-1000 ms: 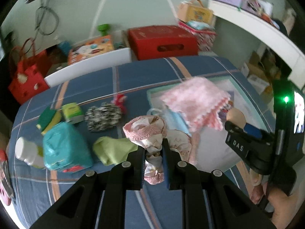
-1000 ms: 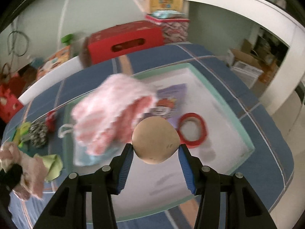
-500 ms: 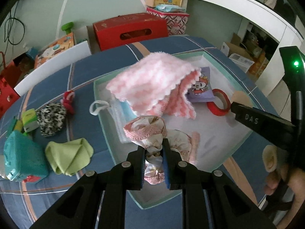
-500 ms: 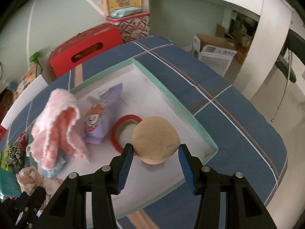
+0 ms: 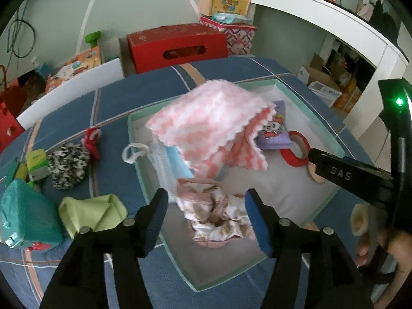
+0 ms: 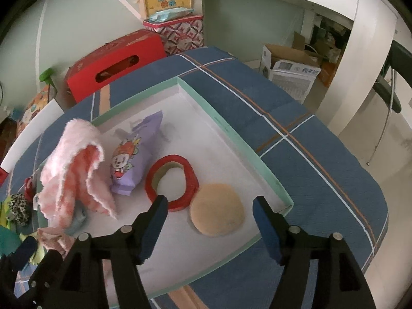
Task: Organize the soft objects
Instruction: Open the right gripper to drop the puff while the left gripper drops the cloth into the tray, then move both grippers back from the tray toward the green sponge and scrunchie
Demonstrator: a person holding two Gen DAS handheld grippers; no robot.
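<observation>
The floral scrunchie (image 5: 216, 213) lies limp in the tray (image 5: 144, 177) below the left gripper (image 5: 206, 213), whose jaws are opening, nothing pinched. It looks light and squashy (best pinched across a bunched fold). The right gripper (image 6: 211, 219) opens above the tan puff (image 6: 217, 209).

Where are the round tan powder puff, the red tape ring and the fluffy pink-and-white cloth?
Round tan powder puff (image 6: 217, 209): right wrist view, centre of its flat face.
Red tape ring (image 6: 191, 180): right wrist view, right side of the band.
Fluffy pink-and-white cloth (image 5: 208, 118): left wrist view, middle of its top fold.
</observation>
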